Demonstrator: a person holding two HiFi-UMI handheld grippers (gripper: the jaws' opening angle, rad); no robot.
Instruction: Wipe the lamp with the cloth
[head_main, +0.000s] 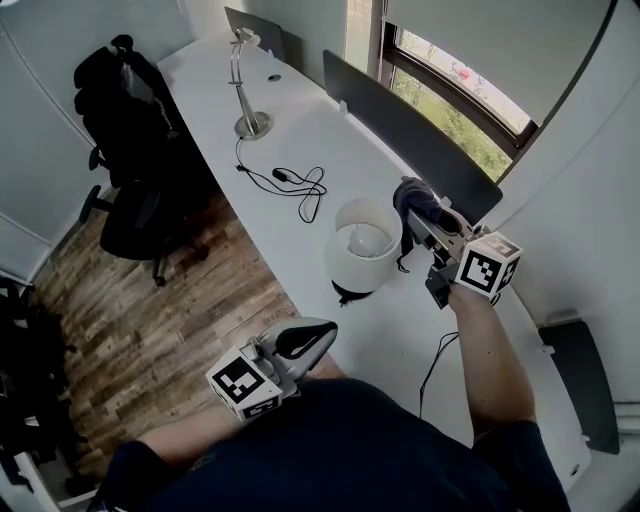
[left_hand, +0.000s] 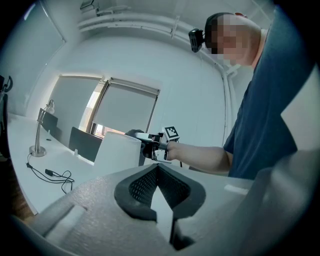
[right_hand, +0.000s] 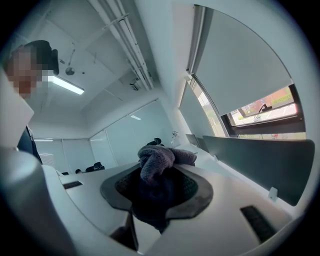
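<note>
1. Lamp with a white drum shade stands upright on the white desk, near its front edge; the left gripper view shows the shade side on.
2. Cloth, dark grey and bunched, sits just right of the shade's rim; whether it touches the shade cannot be told.
3. Right gripper has its jaws clamped on the cloth, which bulges out past the tips of the right gripper.
4. Left gripper hangs off the desk's front edge, well apart from the lamp; in its own view the left gripper has its jaw tips pressed together with nothing between them.
5. A thin desk lamp stands at the far end of the desk, with its black cable lying in loose loops between the 2 lamps.
6. A dark divider runs along the desk's window side.
7. A black chair stands on the wood floor to the left.
</note>
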